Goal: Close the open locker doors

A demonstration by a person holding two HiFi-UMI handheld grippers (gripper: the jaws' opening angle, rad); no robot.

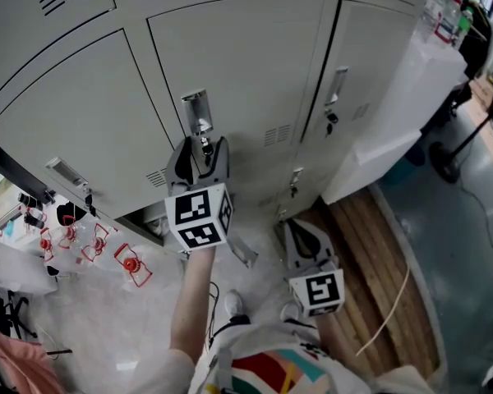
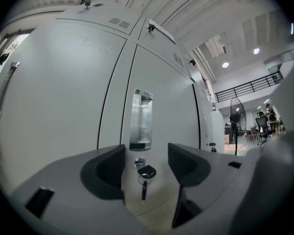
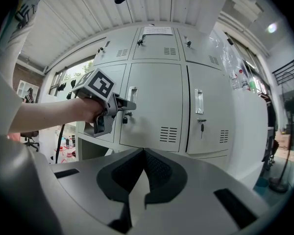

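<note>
**Bank of grey lockers, seen from above and from both of my grippers.**

My left gripper (image 1: 201, 156) points level at the middle door (image 1: 238, 64). It sits near that door's left edge, just under the handle recess (image 2: 141, 117). Its jaws stand well apart and grip nothing. In the left gripper view the lock (image 2: 139, 162) and the key (image 2: 146, 172) hanging from it show in the gap, clear of both pads. Whether the jaw tips touch the door's face I cannot tell, because the gripper's own body covers that spot from above. The middle door looks flush with its frame, though its lower edge is cut off behind the jaws.

My right gripper (image 3: 143, 176) hangs lower and well back from the lockers, with its jaws pressed together and empty. From its view my left hand (image 3: 85, 109) and the marker cube (image 3: 100, 85) hide much of the left door (image 1: 66, 113). Below that door a dark opening (image 3: 71, 148) shows, but I cannot make out the door that belongs to it.

The right door (image 3: 210, 82) carries a second key (image 3: 202, 127) near its left edge. A dark seam runs down that edge, and whether this door is fully shut is unclear. The top row of doors is cut off in the head view.
</note>
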